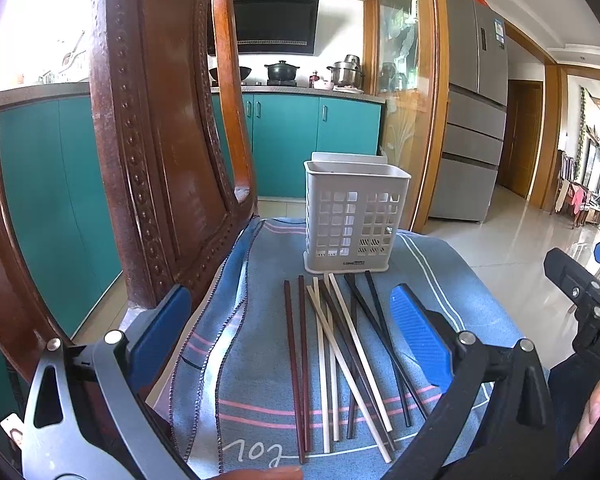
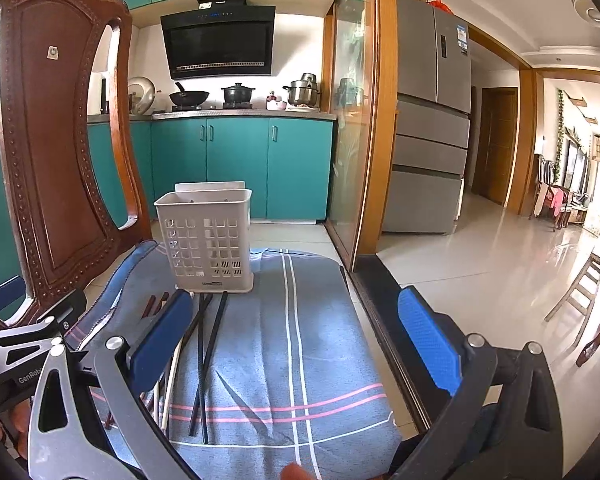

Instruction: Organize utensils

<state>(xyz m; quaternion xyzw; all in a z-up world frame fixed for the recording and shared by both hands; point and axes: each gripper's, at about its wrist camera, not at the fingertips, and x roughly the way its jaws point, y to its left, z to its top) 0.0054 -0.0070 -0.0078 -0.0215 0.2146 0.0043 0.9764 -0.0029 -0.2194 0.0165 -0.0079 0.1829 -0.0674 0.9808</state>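
Note:
Several chopsticks (image 1: 340,356), dark red, cream and black, lie loose on a blue striped cloth (image 1: 256,360) on a chair seat. A white slotted utensil holder (image 1: 354,216) stands upright just beyond their far tips; it also shows in the right wrist view (image 2: 208,240). My left gripper (image 1: 292,320) is open and empty, its blue fingers straddling the pile. My right gripper (image 2: 296,340) is open and empty over the cloth (image 2: 300,340), to the right of the black chopsticks (image 2: 206,360); its left finger hides part of the pile.
A carved wooden chair back (image 1: 160,140) rises close on the left. The cloth's right edge drops to a tiled floor (image 2: 480,264). A glass sliding door frame (image 2: 376,120) and a fridge (image 2: 432,120) stand beyond, with teal kitchen cabinets (image 2: 240,164) behind.

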